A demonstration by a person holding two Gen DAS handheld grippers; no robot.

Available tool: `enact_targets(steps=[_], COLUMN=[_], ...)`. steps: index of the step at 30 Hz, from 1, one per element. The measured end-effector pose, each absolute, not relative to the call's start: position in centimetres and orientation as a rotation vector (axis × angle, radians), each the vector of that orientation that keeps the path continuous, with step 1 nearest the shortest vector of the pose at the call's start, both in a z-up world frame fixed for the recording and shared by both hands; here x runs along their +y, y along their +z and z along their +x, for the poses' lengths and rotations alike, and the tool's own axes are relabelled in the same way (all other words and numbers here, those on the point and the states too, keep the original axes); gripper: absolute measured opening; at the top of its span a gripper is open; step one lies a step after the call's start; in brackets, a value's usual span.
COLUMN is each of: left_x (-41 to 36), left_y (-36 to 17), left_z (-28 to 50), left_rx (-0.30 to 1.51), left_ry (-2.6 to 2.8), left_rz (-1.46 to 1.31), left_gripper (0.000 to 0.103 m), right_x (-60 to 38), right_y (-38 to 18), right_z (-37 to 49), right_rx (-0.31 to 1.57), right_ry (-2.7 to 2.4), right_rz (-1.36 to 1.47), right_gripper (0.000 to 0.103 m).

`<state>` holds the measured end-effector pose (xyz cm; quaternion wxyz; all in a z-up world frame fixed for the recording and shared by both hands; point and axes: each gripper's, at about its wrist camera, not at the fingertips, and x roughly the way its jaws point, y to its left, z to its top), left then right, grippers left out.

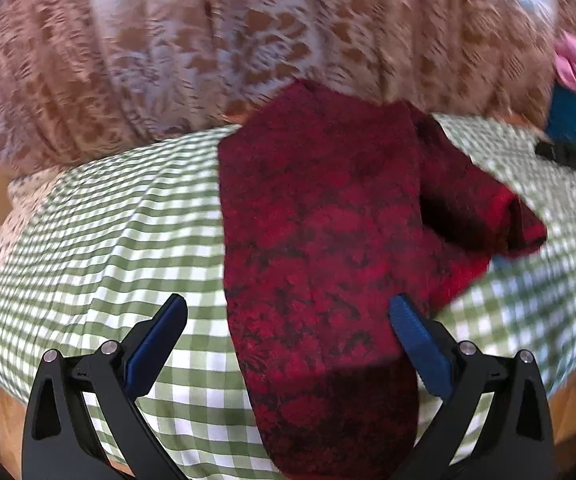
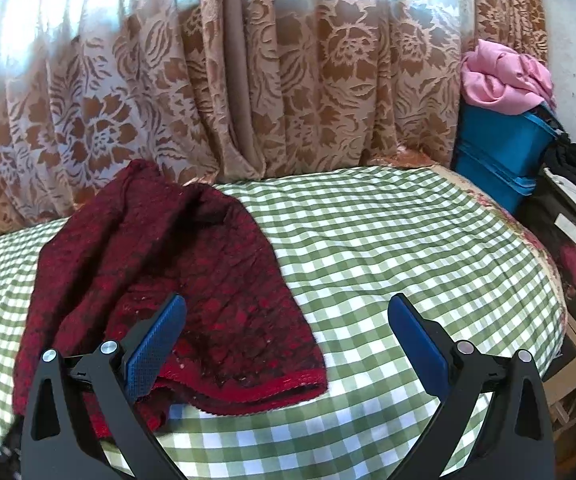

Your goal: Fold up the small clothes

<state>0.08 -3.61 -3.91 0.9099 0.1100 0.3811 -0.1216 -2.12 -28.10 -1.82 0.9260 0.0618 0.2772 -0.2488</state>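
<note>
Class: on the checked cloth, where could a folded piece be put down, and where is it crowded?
Free: the checked cloth between the red garment and the blue bin, ahead of the right gripper. Crowded: the cloth's left half under the garment, where the left gripper hovers.

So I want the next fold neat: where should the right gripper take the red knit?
Probably the bright hem corner of the red knit, coming in from the right over bare checked cloth; that edge lies doubled and slightly raised, nearest the open right gripper.

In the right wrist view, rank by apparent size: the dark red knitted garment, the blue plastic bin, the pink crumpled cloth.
1. Dark red knitted garment, though nearest the camera.
2. Blue plastic bin.
3. Pink crumpled cloth, atop the bin.
</note>
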Motion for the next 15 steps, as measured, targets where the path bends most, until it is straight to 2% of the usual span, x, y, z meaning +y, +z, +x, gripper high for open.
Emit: enact_targets(steps=[4,5,6,7,9,10,11,15], left_x=[-4.3,-4.4,-4.5,-4.4,-4.2,-4.1,-3.9,-1.2], left_y=[-5.0,-5.3,-5.7,-6.0,-6.1,-6.0,-5.9,-4.5], left_z=[-0.9,-0.9,-0.8,-0.7,-0.7,-0.9,-1.0,-0.7], left_rx=[0.786,0.791,0.809,0.828,0.835,0.826,0.821,0.813], left_ry=[-0.314,-0.329,-0.347,-0.371,-0.402,-0.412,-0.421,-0.465], left_rz=[0.302,0.315,0.315,0.296,0.27,0.266,0.257,0.116], left_gripper=[0.093,0.078,0.068,0.052,0.032,0.027,0.02,0.014], right_x=[-28.0,-28.0,-27.9,-27.7,-27.2,-26.8,-26.5,-24.4], right_y=[-2.1,-2.2,-2.2,-2.1,-2.0,-2.0,-2.0,-3.2], right_z=[-1.5,-1.2,-0.8,-0.6,0.2,0.9,1.3,4.2], right_rx=[0.609,0.62,0.632,0.639,0.655,0.672,0.683,0.776], right_ry=[-0.369,-0.315,-0.24,-0.191,-0.077,0.001,0.044,0.173], right_rz=[0.192,0.221,0.263,0.287,0.341,0.374,0.388,0.435], right_gripper=[0.1,0.1,0.099,0.096,0.08,0.076,0.066,0.05])
